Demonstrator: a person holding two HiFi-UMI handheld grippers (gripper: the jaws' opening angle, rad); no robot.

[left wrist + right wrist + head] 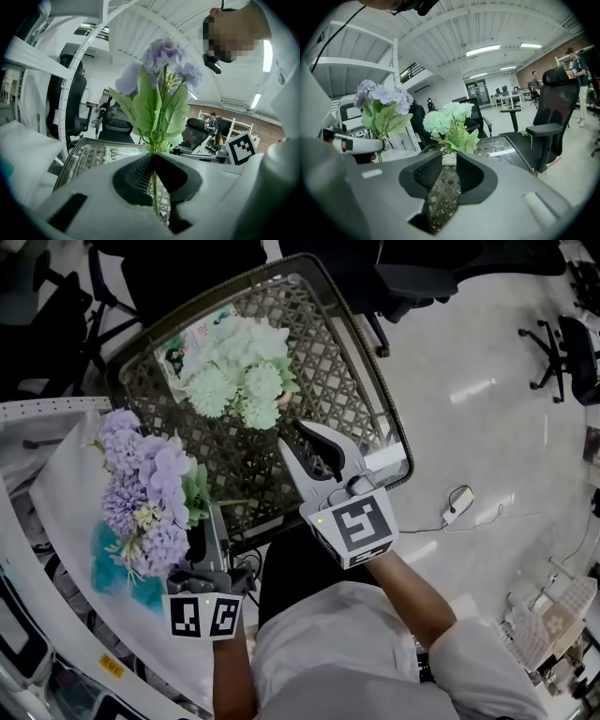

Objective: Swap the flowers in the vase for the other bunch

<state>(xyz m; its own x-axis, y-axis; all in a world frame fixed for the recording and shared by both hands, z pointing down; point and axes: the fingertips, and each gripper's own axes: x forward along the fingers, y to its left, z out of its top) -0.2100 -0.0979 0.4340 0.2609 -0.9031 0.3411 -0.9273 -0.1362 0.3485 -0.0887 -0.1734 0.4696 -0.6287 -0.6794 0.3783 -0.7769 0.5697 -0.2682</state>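
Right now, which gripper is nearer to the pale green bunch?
Right. The right gripper, open, sits just short of the pale green bunch, pointing at it; the left gripper is off to the side, shut on the purple bunch.

The table (361, 381) has a dark, rounded frame and a woven lattice top; a pale green flower bunch (246, 371) stands upright on its far half, its base hidden beneath the blooms; a printed sheet (178, 357) lies flat at the far left corner, partly under the bunch; a pale strip (386, 465) lies at the near right corner; the table stands on a pale, glossy floor (469, 352).
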